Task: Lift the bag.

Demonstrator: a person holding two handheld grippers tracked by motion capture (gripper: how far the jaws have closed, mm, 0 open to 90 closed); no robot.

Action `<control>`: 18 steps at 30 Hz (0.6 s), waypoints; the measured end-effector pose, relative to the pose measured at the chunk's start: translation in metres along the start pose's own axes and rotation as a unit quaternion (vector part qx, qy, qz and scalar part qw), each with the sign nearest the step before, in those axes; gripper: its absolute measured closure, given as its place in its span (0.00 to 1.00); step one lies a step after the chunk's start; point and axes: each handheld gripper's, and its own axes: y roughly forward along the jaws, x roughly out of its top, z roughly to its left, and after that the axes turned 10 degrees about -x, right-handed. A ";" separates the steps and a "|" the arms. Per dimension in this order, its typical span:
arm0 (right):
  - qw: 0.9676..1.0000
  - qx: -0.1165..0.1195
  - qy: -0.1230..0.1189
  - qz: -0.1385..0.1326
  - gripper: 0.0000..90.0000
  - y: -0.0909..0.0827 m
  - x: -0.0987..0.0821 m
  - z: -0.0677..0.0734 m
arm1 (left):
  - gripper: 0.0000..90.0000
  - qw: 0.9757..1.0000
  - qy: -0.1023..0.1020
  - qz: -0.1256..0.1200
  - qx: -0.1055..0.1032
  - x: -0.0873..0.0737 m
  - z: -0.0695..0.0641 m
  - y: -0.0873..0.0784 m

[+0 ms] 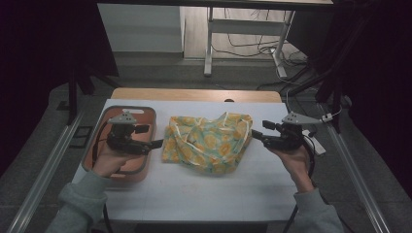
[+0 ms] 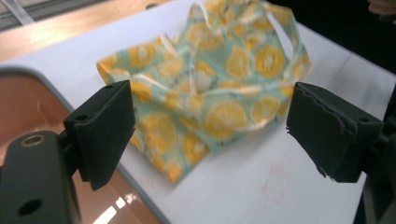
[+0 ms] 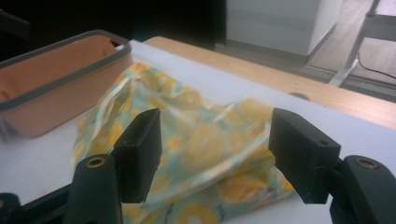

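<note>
A crumpled cloth (image 1: 209, 141) printed with yellow citrus slices on pale green lies in the middle of the white table (image 1: 194, 194). My left gripper (image 1: 149, 136) hovers over the right edge of a salmon tray (image 1: 153, 121) and points right at the cloth. Its jaws stand open with nothing between them, and in the left gripper view (image 2: 210, 130) the cloth (image 2: 210, 93) lies just beyond them. My right gripper (image 1: 261, 131) is at the cloth's right edge, pointing left. It is open (image 3: 215, 149) with the cloth (image 3: 196, 144) just ahead and below.
The tray (image 3: 60, 93) has a grey rim and sits at the table's left side. A wooden strip (image 1: 194, 94) runs along the table's far edge. Beyond it are a white desk frame (image 1: 209, 43) and cables on the floor. Metal rails flank the table.
</note>
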 end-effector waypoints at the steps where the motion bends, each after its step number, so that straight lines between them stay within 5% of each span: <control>1: 1.000 0.004 -0.003 0.000 0.38 -0.002 -0.004 0.002 | 0.19 1.000 -0.001 0.002 0.001 -0.005 -0.001 -0.001; 11: 0.998 0.011 -0.055 0.026 0.38 -0.018 -0.051 0.022 | 0.21 1.000 -0.014 0.013 0.005 -0.048 -0.008 -0.009; 18: 0.998 -0.004 -0.052 0.040 0.38 -0.022 -0.074 0.015 | 0.21 0.999 -0.013 0.027 0.014 -0.056 -0.006 -0.004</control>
